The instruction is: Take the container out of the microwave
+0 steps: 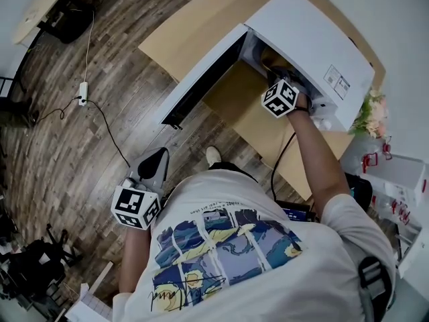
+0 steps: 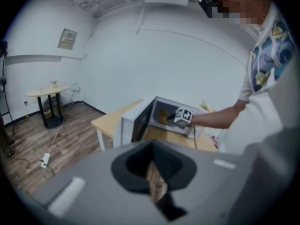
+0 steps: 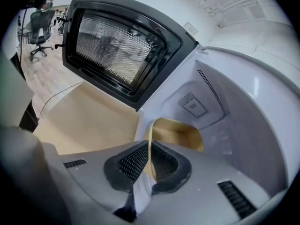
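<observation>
The white microwave (image 1: 308, 39) stands on a light wooden table (image 1: 167, 39) with its door (image 1: 201, 79) swung open to the left. Inside it sits a tan container (image 3: 180, 132), also glimpsed in the left gripper view as a tan container (image 2: 164, 116). My right gripper (image 3: 149, 161) reaches into the cavity, and its jaws are shut on the container's near rim. Seen from the head, the right gripper (image 1: 278, 76) is at the microwave's mouth. My left gripper (image 1: 155, 161) hangs low beside the person, away from the table, with its jaws together and nothing between them.
The open door (image 3: 122, 46) stands close to the left of the right gripper. A power strip (image 1: 82, 92) with cables lies on the wooden floor. Flowers (image 1: 372, 113) stand right of the microwave. A small round table (image 2: 47, 93) is far left, and an office chair (image 3: 40, 20) stands beyond the door.
</observation>
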